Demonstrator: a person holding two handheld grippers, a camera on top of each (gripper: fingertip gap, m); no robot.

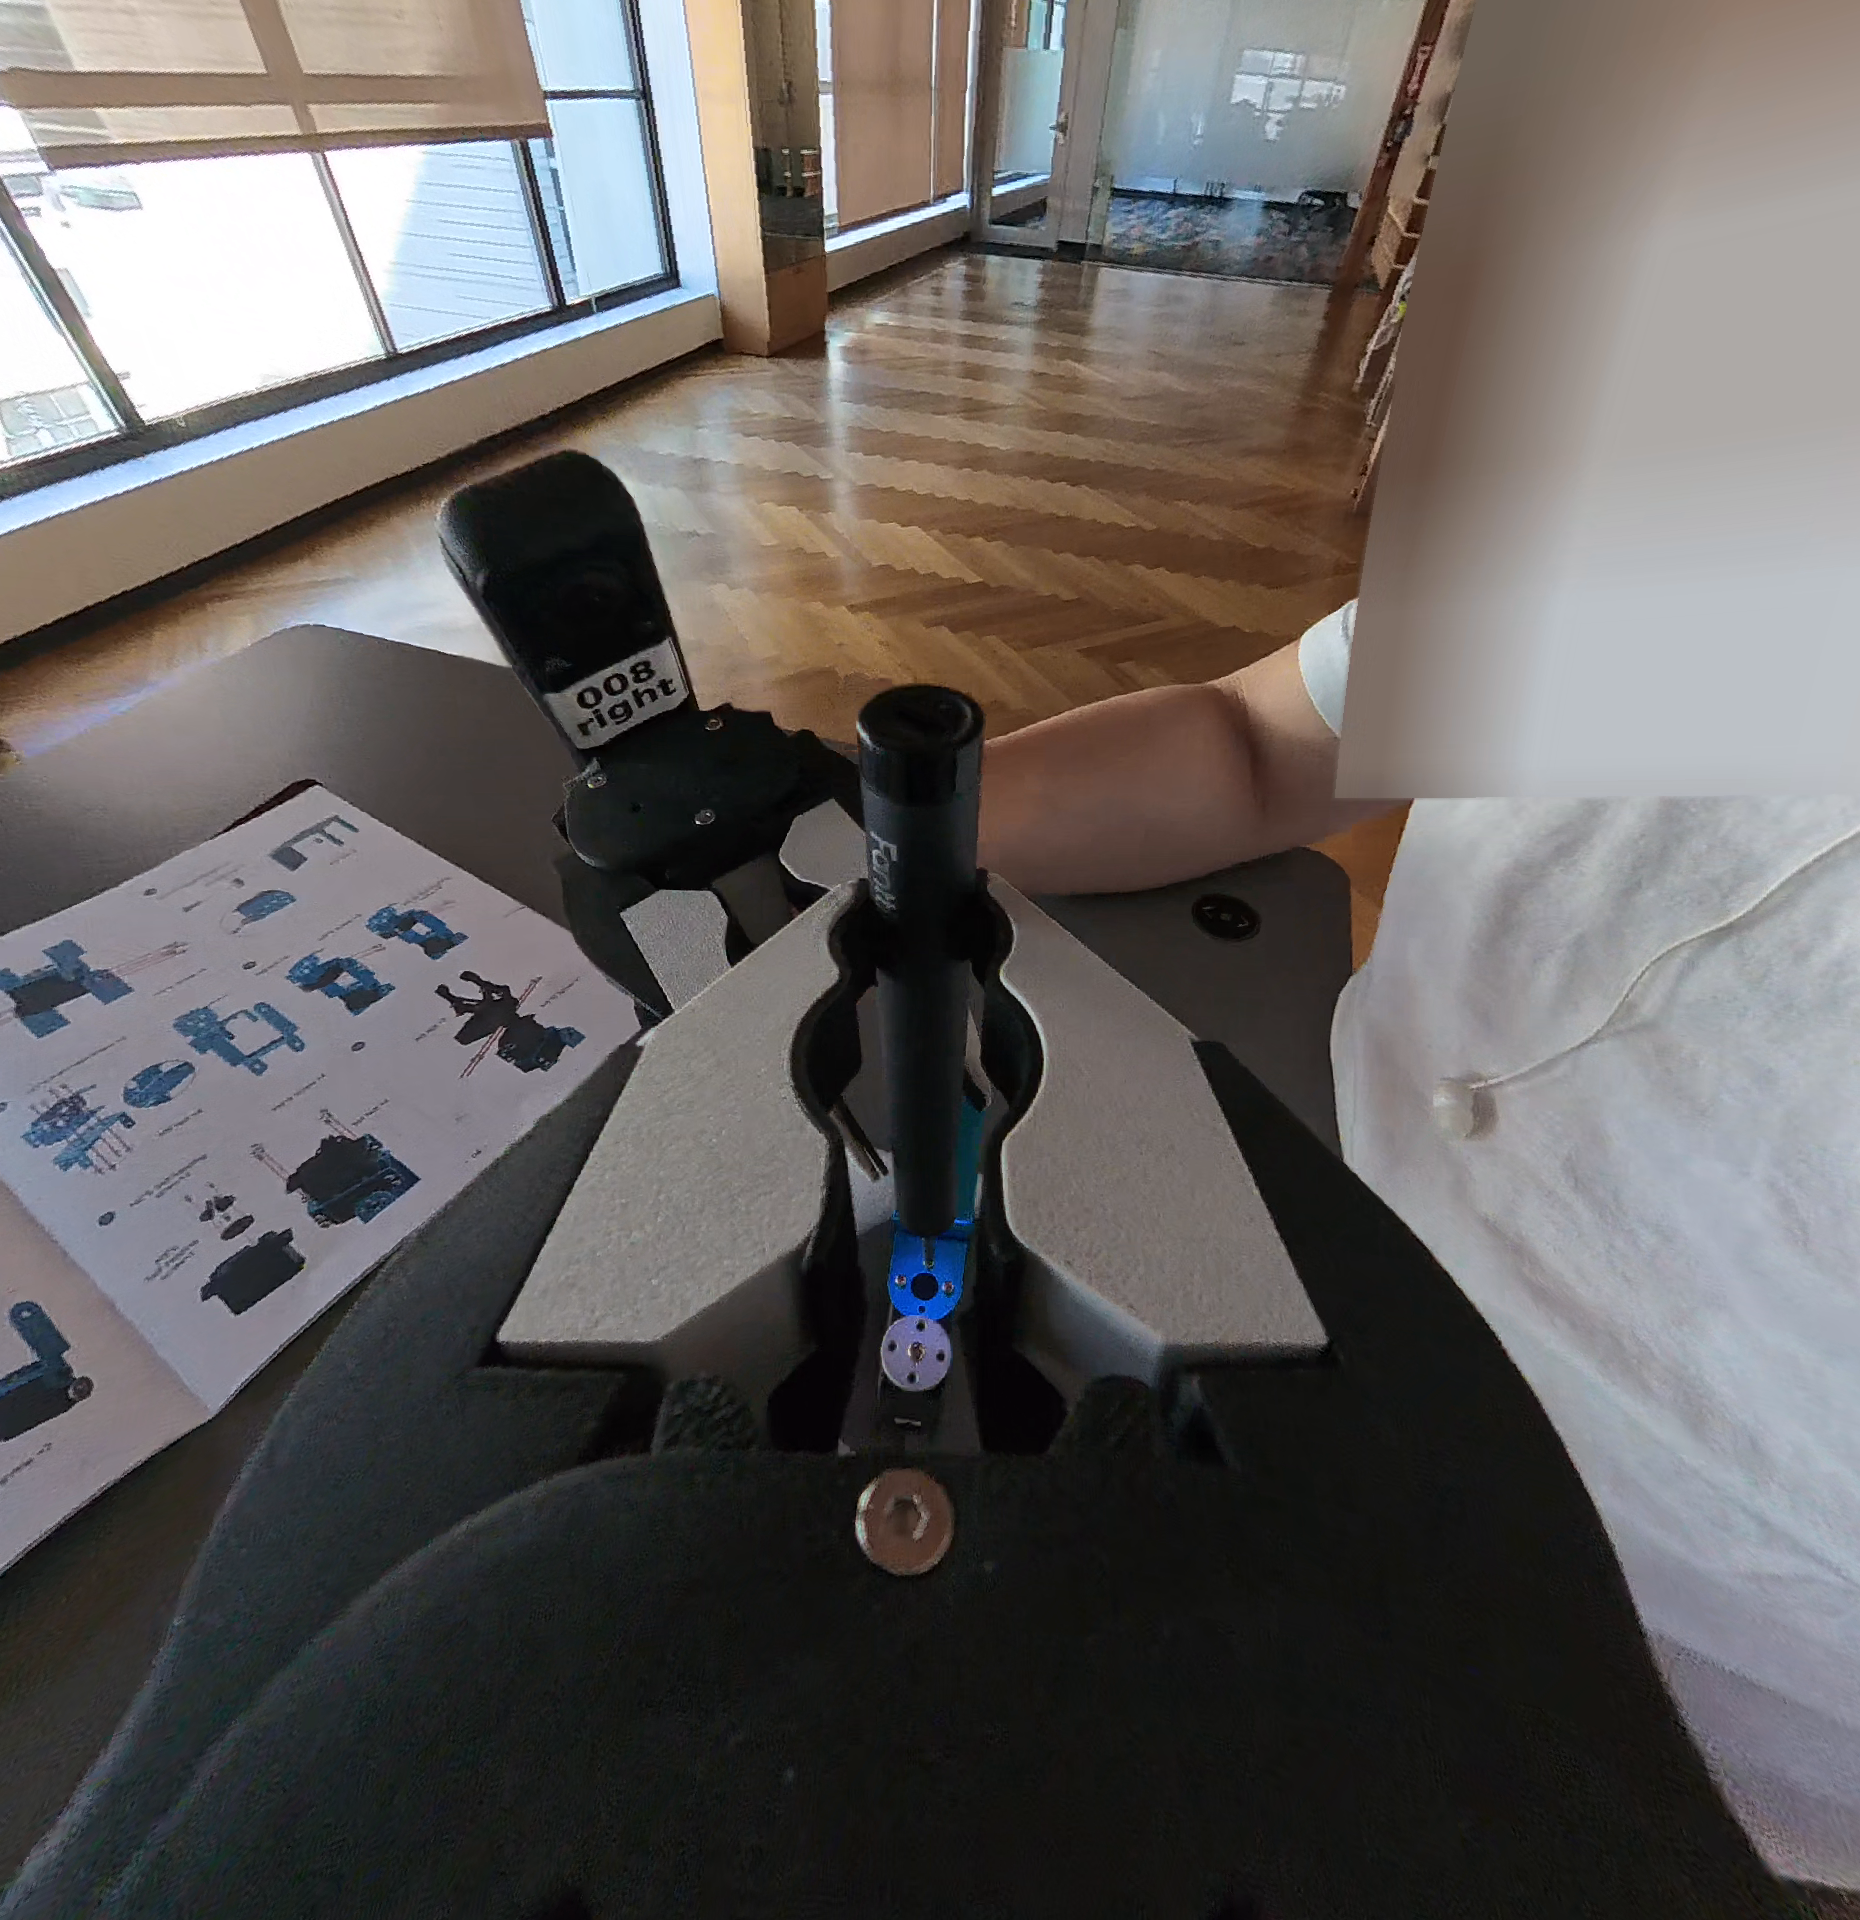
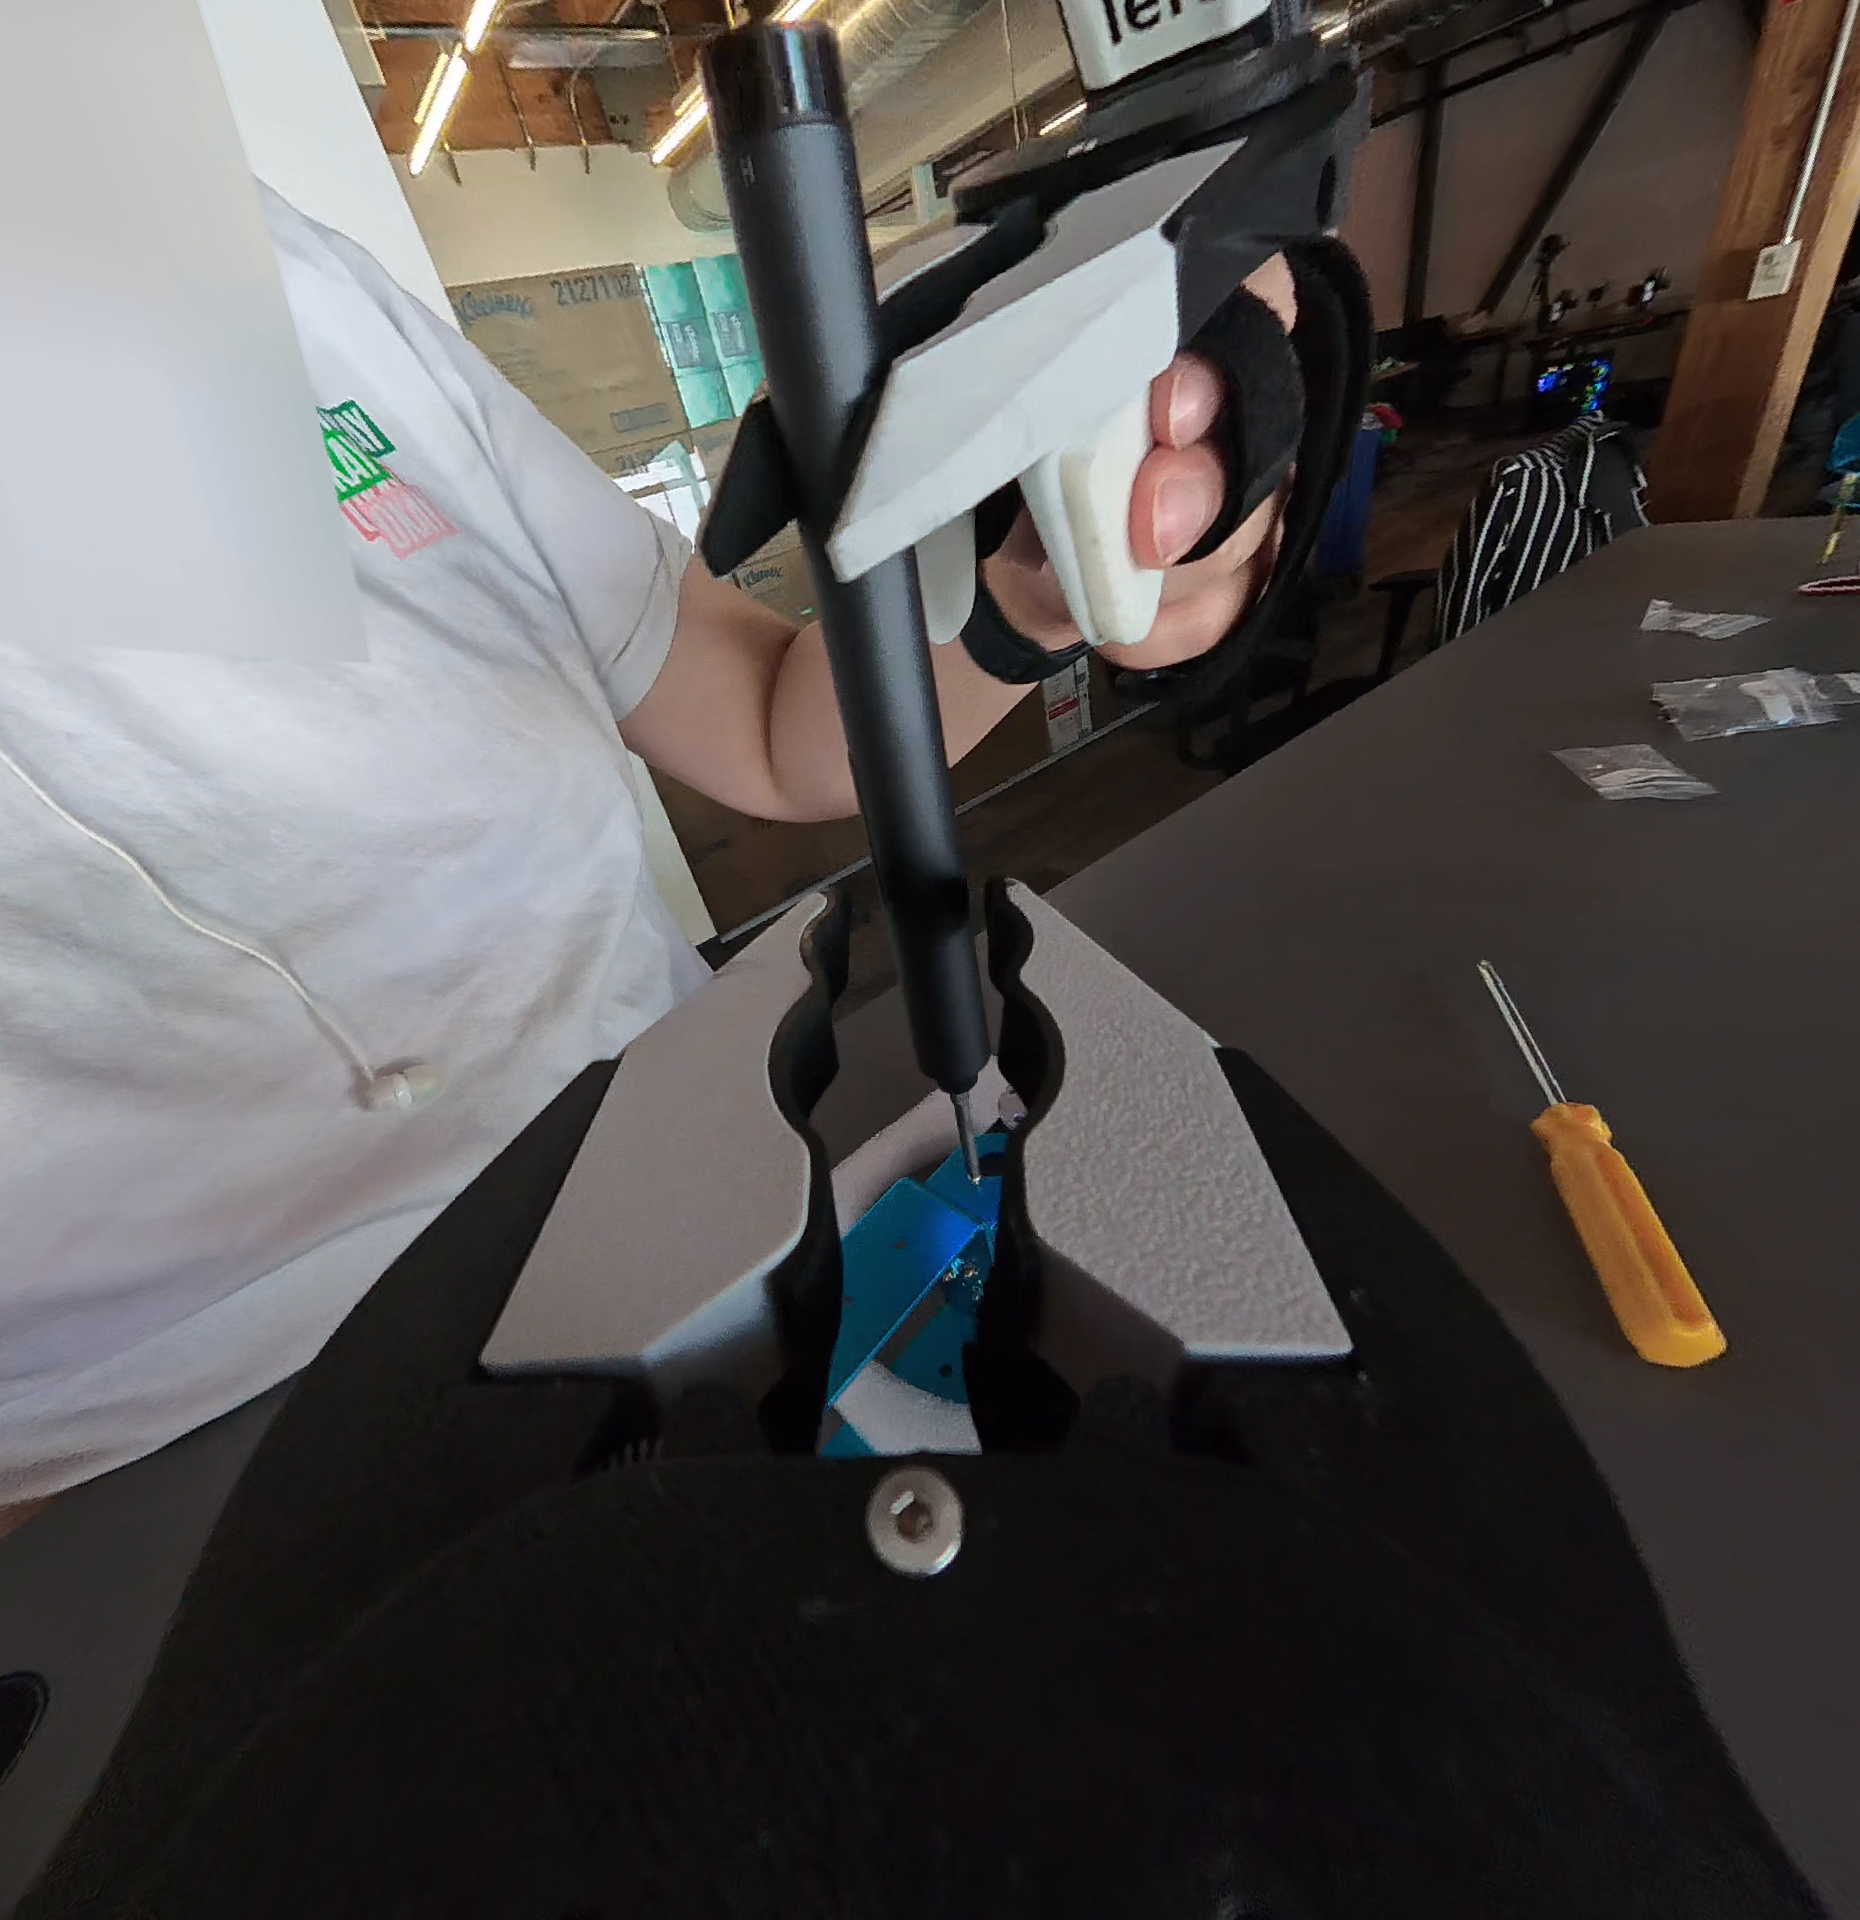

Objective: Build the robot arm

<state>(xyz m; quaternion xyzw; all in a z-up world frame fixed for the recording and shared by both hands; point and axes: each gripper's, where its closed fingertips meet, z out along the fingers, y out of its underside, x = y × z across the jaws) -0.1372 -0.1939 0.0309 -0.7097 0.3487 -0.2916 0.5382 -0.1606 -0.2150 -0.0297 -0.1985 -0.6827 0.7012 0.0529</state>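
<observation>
My left gripper (image 1: 918,906) is shut on a black electric screwdriver (image 1: 921,997) and holds it nearly upright. The bit rests on a blue metal bracket (image 1: 924,1270), with a small round white disc (image 1: 918,1351) just below it. In the right wrist view my right gripper (image 2: 915,906) is shut on the blue bracket (image 2: 905,1262), just above the dark table (image 2: 1425,935). The screwdriver (image 2: 884,644) comes down between its fingers, bit tip on the bracket. The left gripper (image 2: 801,468) shows there, high on the screwdriver. The right gripper (image 1: 744,914) shows behind in the left wrist view.
A printed assembly sheet (image 1: 230,1091) lies on the table to the left. An orange screwdriver (image 2: 1622,1236) lies to the right of my right gripper. Small clear plastic bags (image 2: 1736,696) lie farther right. A person in a white shirt (image 2: 282,883) is close by. The tips of one gripper are about 7 centimeters away from the tips of the other.
</observation>
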